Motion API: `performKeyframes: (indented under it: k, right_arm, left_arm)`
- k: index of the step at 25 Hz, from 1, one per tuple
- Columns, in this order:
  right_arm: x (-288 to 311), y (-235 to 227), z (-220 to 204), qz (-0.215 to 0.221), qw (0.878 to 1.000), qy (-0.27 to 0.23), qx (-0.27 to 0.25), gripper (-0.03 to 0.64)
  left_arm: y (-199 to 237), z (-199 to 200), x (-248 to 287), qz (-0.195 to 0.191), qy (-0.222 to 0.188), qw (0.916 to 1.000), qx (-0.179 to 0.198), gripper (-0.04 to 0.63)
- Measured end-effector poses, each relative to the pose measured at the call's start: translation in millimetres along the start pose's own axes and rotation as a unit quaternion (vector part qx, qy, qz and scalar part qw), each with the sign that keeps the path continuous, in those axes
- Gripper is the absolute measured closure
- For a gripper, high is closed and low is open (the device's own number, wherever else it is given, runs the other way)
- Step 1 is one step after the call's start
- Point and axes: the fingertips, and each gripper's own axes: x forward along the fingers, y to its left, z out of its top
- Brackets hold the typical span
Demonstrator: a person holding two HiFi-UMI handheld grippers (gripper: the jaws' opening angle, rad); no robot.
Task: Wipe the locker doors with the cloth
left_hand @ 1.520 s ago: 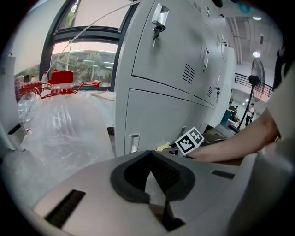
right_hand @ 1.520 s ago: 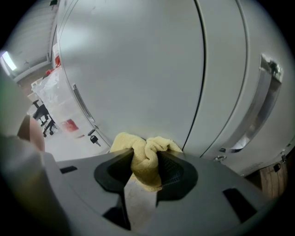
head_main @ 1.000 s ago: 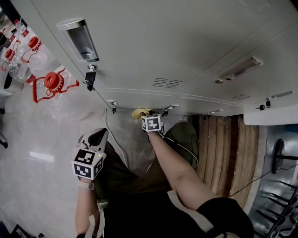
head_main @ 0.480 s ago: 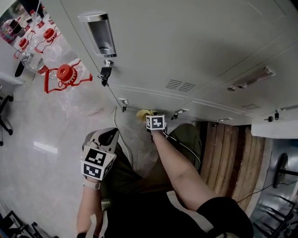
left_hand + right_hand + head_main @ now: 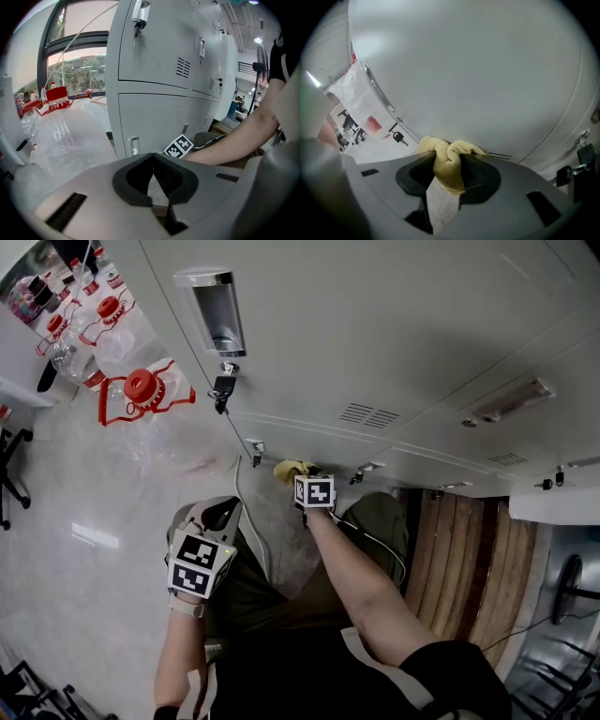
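**Yellow cloth gripped in right tongs at a lower locker door**

Item 1. Cloth [image 5: 440, 149]: yellow, terry-textured, bunched into folds. It is clamped between the two pads of the right tongs [image 5: 450, 164], with its crumpled top standing out past the tips. In the head view it is seen low on the locker doors [image 5: 375, 334], just beside a small latch at the foot of the bank. In the right gripper view the grey door face fills the field directly ahead of the cloth. Whether cloth and door touch cannot be told.

Item 2. Left tongs [image 5: 153, 155]: the tips are seen drawn together, with nothing between them. They are held back from the lockers, lower and to the left of the right tongs, and are pointed toward the same bank of doors.

Item 3. Lockers: pale grey metal, in stacked tiers. A recessed chrome handle [image 5: 217, 315] is set in an upper door, with a key [image 5: 222, 390] hung in the lock below it. Vent slots [image 5: 366, 413] are cut near that door's lower edge.

Item 4. Surroundings: a clear water jug with a red cap [image 5: 141, 388] is noted at the left on a pale glossy floor [image 5: 75, 493]. Wooden planks [image 5: 459, 549] are noted at the right.
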Motion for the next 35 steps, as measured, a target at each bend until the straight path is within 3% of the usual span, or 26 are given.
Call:
performKeyframes:
  k: [17, 35]
  right_arm:
    - [-68, 52, 61, 0.013, 0.992, -0.114, -0.045, 0.466]
    - [-195, 81, 143, -0.006, 0.953, -0.283, -0.107, 0.466]
  left_arm:
    - [2, 0, 17, -0.048, -0.014, 0.9987, -0.012, 0.584]
    - [18, -4, 15, -0.053, -0.023, 0.9977, -0.034, 0.584]
